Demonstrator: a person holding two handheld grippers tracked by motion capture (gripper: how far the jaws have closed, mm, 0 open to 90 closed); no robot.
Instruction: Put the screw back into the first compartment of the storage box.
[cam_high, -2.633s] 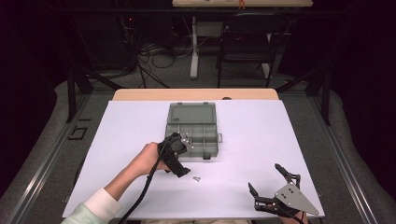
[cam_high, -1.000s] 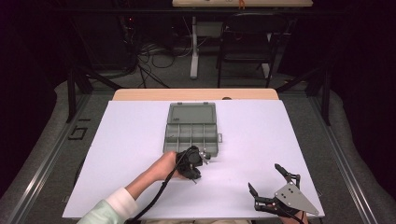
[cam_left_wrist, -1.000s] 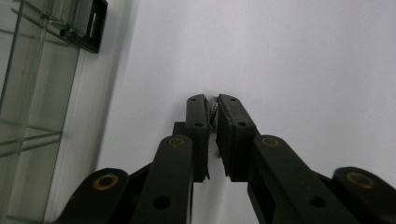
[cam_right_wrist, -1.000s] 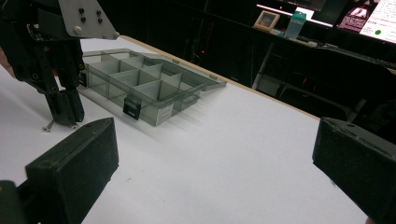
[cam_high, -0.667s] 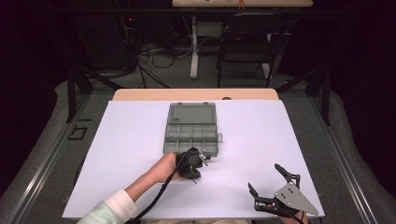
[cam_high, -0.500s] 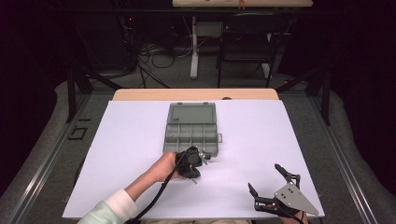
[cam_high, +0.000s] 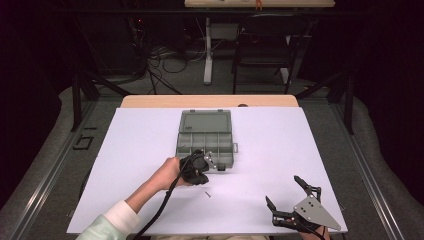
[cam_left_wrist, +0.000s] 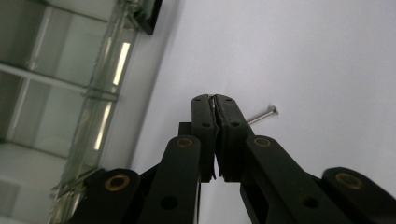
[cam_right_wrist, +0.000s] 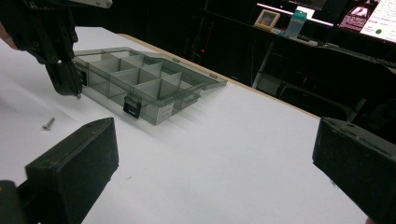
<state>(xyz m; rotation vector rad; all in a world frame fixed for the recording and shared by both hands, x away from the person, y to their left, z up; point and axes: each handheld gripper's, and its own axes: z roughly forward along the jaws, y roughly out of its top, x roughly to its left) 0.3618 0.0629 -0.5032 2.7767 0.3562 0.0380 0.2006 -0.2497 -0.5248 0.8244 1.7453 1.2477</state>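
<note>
While the left gripper (cam_left_wrist: 215, 100) jaws are pinching a tiny screw (cam_left_wrist: 212, 97), it's hovering mid-frame; keep them clenched till over the organizer box (cam_high: 205, 136).

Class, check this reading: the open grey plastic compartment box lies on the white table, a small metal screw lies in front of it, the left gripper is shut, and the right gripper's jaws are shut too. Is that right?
One error: the right gripper stands open, its jaws wide apart in the right gripper view. The open grey plastic compartment box, the small metal screw on the white table and the shut left gripper are as stated.
</note>
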